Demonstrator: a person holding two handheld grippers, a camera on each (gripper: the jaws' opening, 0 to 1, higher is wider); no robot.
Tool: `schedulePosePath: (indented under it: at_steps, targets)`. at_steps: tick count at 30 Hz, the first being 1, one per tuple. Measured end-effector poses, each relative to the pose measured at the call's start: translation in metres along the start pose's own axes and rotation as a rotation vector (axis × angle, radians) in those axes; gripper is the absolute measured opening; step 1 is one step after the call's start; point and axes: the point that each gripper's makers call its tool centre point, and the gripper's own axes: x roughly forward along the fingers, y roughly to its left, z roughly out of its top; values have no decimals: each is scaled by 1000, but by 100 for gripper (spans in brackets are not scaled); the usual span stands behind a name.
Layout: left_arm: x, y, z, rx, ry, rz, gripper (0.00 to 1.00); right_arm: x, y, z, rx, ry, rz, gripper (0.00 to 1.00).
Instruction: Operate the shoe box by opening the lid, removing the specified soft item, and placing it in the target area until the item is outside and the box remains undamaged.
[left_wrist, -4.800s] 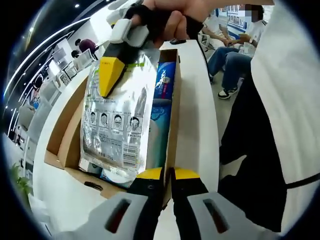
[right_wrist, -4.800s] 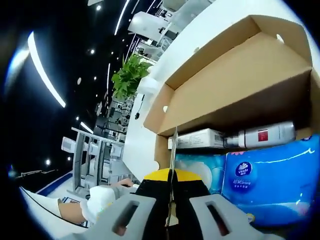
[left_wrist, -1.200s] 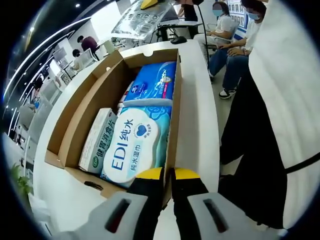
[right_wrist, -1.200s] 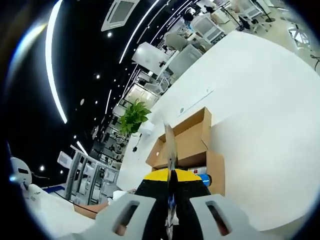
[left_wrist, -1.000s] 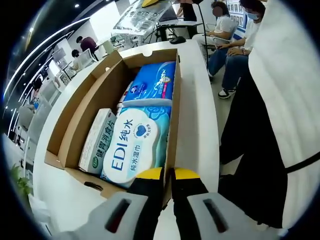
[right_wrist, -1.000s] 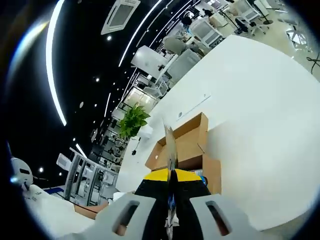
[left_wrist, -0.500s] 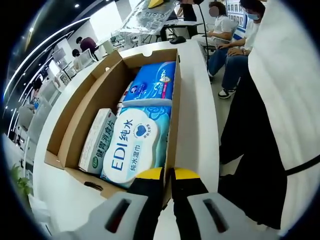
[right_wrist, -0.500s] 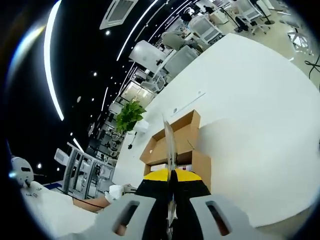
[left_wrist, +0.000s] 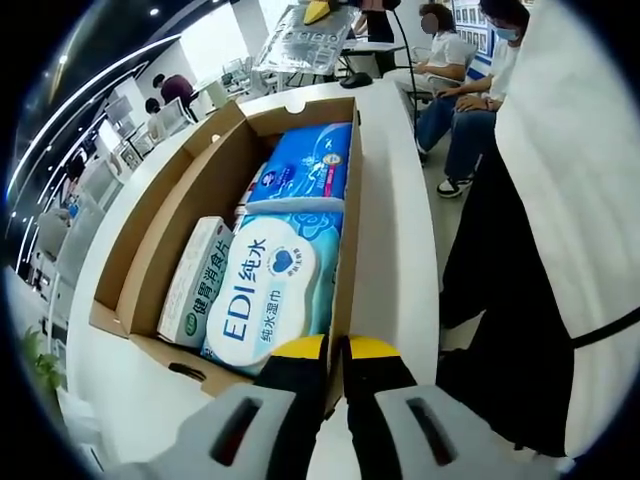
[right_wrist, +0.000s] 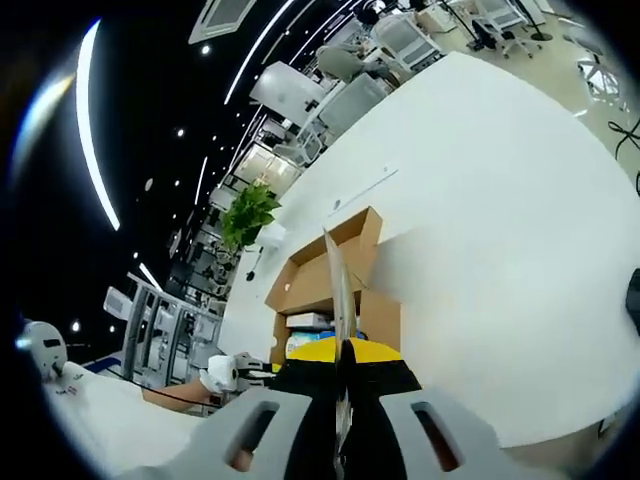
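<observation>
Your left gripper (left_wrist: 335, 347) has its yellow-tipped jaws drawn together on the near end wall of the cardboard box (left_wrist: 345, 255); whether they pinch the rim or merely rest against it, you cannot tell from this angle. Either way, the likely reason for parking it there is to steady the box while the other hand works.

Your right gripper (right_wrist: 341, 378) is clamped on the edge of a thin silvery packet (right_wrist: 338, 285), seen almost edge-on in the right gripper view, so its face and printing are unreadable there. In the left gripper view the same packet (left_wrist: 300, 38) shows at the far end, lifted clear above the box, with a yellow jaw tip on its top edge. That is the soft item — already outside the box and held high, probably so its lower edge clears the walls on the way to the placing spot.

The box sits open on a white counter (left_wrist: 395, 220), lid flap folded away to the left. Inside, a wet-wipes pack (left_wrist: 272, 290) lies nearest you, a blue pack (left_wrist: 305, 165) beyond it, and a narrow white carton (left_wrist: 192, 285) along the left wall.

No marked target area is visible — the bare counter to the right of the box is only a guess. Seated people (left_wrist: 465, 70) wait at far right, and a person's dark-and-white clothing (left_wrist: 545, 270) blocks the near right.
</observation>
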Motion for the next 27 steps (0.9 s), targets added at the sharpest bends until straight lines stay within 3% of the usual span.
schedulePosePath:
  at_steps: [4,7,10,27]
  targets:
    - [0,0,0,4,1,-3,6,-3,6,4,-16,-10,5,0]
    - [0,0,0,3,10,-19,5,-3,-13,-2,-12,28,-79,0]
    - [0,0,0,2,7,-12,5,-1,-21,-9,-9,46,-108,0]
    - [0,0,-1,-4,9,-5,6,9,-39,-17,33,45,-121,0]
